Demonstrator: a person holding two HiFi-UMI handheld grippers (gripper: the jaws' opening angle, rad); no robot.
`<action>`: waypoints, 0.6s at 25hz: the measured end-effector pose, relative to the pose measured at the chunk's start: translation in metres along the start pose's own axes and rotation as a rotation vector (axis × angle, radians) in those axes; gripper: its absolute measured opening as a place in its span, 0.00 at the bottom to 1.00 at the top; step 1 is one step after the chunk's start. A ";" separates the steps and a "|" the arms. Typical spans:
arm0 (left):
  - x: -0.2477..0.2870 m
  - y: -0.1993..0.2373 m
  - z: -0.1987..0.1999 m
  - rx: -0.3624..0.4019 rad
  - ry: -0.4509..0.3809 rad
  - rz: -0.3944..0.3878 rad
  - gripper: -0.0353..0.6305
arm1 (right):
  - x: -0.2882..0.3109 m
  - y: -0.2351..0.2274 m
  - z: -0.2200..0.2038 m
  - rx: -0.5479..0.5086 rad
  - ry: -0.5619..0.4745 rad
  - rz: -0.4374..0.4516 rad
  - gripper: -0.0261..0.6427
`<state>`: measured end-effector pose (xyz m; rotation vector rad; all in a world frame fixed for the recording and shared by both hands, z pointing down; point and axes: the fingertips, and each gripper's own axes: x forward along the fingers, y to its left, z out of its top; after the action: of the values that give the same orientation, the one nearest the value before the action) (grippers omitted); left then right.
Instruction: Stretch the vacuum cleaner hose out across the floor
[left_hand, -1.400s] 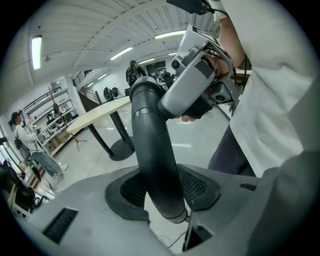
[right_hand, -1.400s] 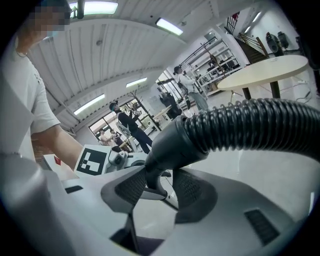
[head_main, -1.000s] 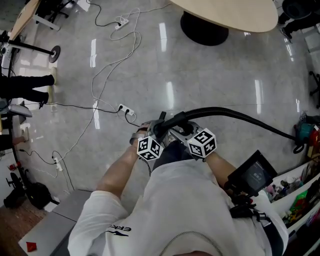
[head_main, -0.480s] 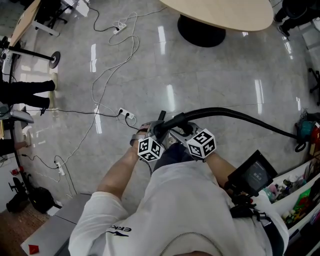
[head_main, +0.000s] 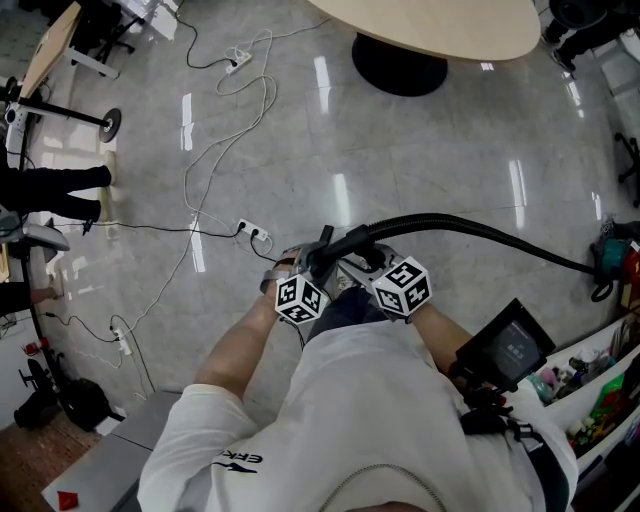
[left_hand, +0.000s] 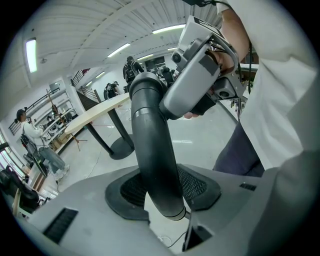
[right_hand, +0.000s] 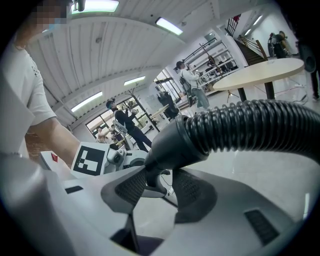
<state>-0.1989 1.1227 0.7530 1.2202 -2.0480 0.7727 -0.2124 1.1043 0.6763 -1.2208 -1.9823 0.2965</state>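
Note:
The black vacuum hose (head_main: 470, 228) arcs from my hands to the vacuum cleaner (head_main: 612, 262) at the right edge. Both grippers sit close together in front of the person's body. My left gripper (head_main: 318, 252) is shut on the hose's smooth curved end tube (left_hand: 155, 150), which passes between its ribbed pads (left_hand: 197, 185). My right gripper (head_main: 352, 258) is shut on the rigid cuff (right_hand: 172, 145) where the ribbed hose (right_hand: 255, 127) begins. In the left gripper view the right gripper (left_hand: 200, 75) shows just above the tube.
A round table (head_main: 440, 25) on a black base (head_main: 398, 68) stands ahead. White cables and a power strip (head_main: 255, 230) trail over the grey floor at left. A person's legs (head_main: 55, 185) are at the far left. A black device (head_main: 510, 348) and cluttered shelves (head_main: 590, 390) lie at right.
The head view has drifted slightly; both grippers and the hose hold the same pose.

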 end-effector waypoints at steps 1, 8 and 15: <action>-0.001 0.000 0.000 0.002 0.000 0.000 0.30 | 0.000 0.001 0.000 -0.001 0.000 -0.001 0.28; -0.006 -0.004 0.003 0.007 -0.005 0.005 0.30 | -0.005 0.007 0.000 -0.011 -0.006 -0.005 0.28; -0.008 -0.004 0.004 0.014 -0.012 0.003 0.30 | -0.006 0.009 0.001 -0.016 -0.014 -0.018 0.28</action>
<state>-0.1930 1.1224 0.7445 1.2333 -2.0575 0.7841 -0.2053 1.1040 0.6676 -1.2132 -2.0099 0.2811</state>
